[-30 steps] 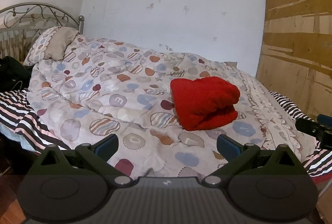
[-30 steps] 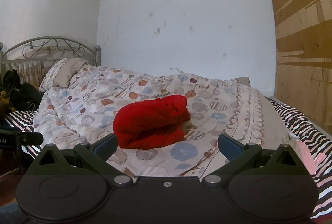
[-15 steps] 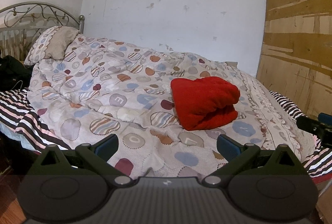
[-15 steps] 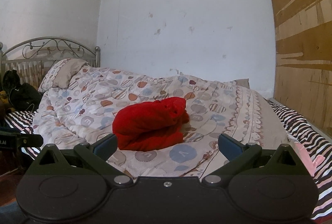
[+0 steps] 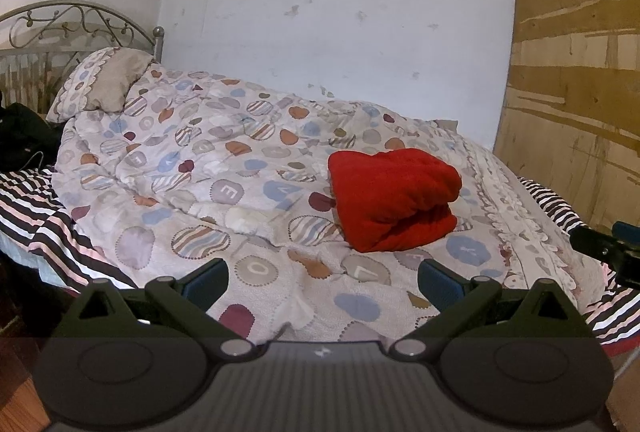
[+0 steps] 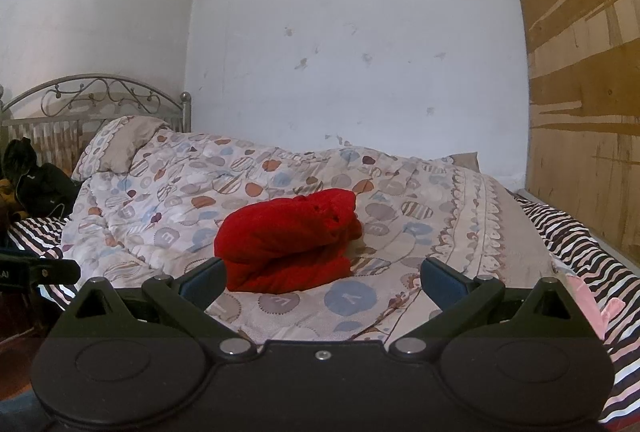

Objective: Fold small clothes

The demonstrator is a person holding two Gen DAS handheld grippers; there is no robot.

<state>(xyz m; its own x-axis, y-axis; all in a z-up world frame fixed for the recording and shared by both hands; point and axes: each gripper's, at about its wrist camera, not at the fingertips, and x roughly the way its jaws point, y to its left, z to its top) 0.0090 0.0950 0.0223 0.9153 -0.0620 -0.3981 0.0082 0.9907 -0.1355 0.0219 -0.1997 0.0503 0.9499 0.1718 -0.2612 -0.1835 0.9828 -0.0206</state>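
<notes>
We hold both tools back at the near edge of the bed, clear of the cloth, which we judge suits a fold that looks finished. The left gripper (image 5: 322,280) has its jaws spread wide with nothing between them, and the right gripper (image 6: 323,278) is the same: wide and empty.

The red garment (image 5: 394,197) lies on the patterned quilt (image 5: 224,167), about mid-bed and nearer the plywood board (image 5: 576,103) than the pillow (image 5: 106,83). It sits as a thick, rounded bundle, folded over on itself in two plump layers (from the right wrist view (image 6: 288,240) a seam-like crease runs between them). The fabric looks fleecy and soft, so we expect it may spring open slightly if left unpressed.
</notes>
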